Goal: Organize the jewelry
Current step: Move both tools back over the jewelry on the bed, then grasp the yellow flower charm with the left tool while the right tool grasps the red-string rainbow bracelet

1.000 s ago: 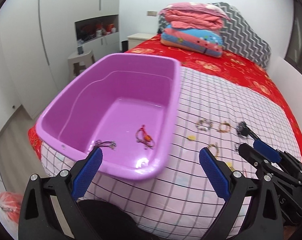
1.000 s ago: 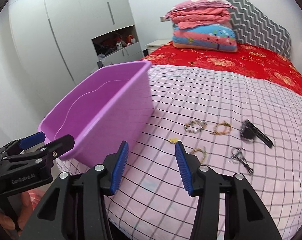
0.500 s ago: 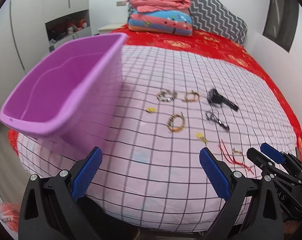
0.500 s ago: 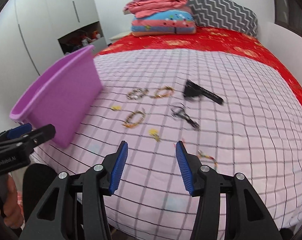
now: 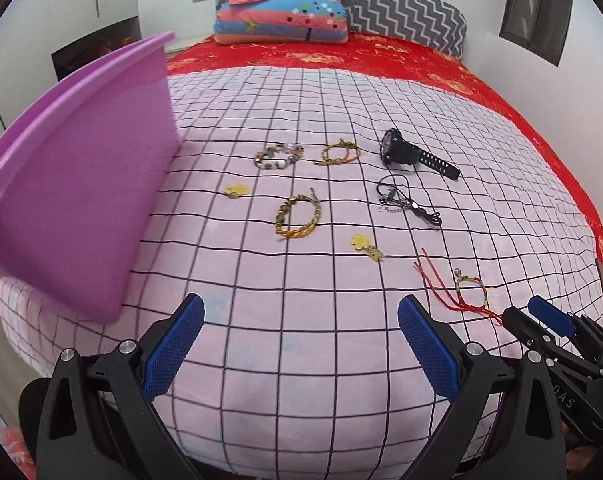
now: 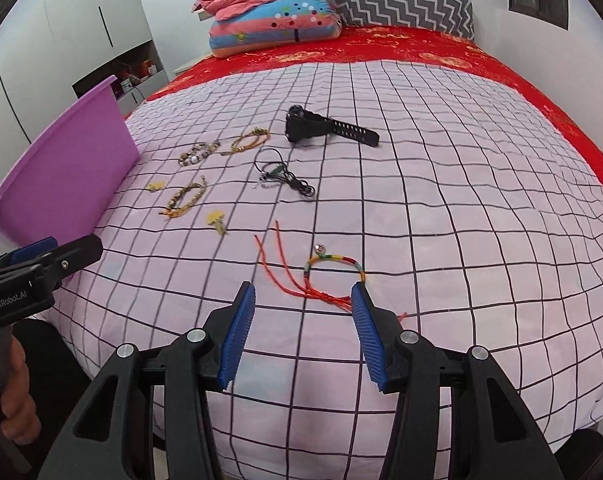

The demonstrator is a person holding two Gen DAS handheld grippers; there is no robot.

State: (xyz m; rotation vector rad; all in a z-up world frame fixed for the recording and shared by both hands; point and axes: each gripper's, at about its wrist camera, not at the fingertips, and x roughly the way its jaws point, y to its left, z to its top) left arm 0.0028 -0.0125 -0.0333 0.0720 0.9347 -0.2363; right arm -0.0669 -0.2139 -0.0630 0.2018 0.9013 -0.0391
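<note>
Jewelry lies spread on the pink checked bedspread (image 5: 301,92). A red string bracelet (image 6: 321,276) with a small bell lies just ahead of my open, empty right gripper (image 6: 303,300); it also shows in the left wrist view (image 5: 465,292). Farther off lie a yellow braided bracelet (image 5: 297,216), a beaded bracelet (image 5: 278,156), a gold cord bracelet (image 5: 340,152), a black watch (image 5: 413,154), a black cord necklace (image 5: 405,200) and two yellow charms (image 5: 365,245). The purple tub (image 5: 73,184) stands at left. My left gripper (image 5: 301,324) is open and empty near the bed's front edge.
Folded quilts (image 5: 281,4) and a grey zigzag pillow (image 5: 401,4) are stacked at the head of the bed on the red sheet (image 5: 381,56). A white wardrobe (image 6: 61,20) stands to the left. A wall runs along the bed's right side.
Both grippers have swung right, away from the tub, and now face the scattered jewelry. The right gripper has come close to the red string bracelet and its jaws have opened wider.
</note>
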